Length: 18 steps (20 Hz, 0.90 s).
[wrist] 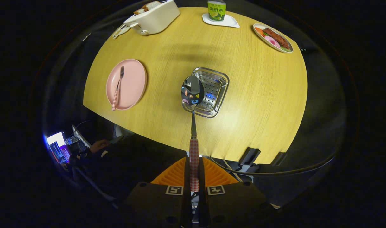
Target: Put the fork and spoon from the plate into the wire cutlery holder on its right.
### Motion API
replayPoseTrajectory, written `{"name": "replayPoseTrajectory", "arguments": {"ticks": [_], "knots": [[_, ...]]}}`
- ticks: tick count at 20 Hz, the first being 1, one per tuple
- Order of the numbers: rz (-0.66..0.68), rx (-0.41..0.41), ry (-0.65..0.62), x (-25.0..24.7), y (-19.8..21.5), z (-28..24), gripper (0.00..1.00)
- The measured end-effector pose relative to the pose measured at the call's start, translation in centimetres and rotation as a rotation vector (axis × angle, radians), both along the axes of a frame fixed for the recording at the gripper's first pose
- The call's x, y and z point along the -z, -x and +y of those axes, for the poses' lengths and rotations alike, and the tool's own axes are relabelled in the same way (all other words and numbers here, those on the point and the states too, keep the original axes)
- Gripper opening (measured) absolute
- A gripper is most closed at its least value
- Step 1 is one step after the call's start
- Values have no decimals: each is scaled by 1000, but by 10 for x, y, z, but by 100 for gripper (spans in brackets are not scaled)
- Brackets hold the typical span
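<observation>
— Gripper (194, 177) first: what do its fingers do?
— Both fingers press on the checked handle of the spoon (193, 104). Its bowl points forward, above the near edge of the metal cutlery holder (216, 83).
— And the fork (118, 88)?
— It lies on the pink plate (131, 83), ahead and to the left of the fingers, its handle end over the near rim.
— What is beyond the holder?
— A toaster (153, 17) far left, a can (216, 10) on a coaster (226, 22), and a food plate (273, 37) far right, all on the wooden table (259, 104).
</observation>
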<state>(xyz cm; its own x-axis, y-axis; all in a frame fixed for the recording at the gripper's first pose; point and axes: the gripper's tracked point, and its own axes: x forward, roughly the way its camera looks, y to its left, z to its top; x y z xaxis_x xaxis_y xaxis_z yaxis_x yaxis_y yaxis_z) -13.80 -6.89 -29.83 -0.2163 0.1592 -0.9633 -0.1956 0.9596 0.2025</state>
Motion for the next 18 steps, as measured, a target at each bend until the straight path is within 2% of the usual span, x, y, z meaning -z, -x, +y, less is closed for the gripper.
{"name": "replayPoseTrajectory", "arguments": {"ticks": [4,11,18], "knots": [[107,-61,56,16,-7,-13,13],[228,-90,91,35,-25,-6,13],[230,-44,85,49,-44,3,16]]}}
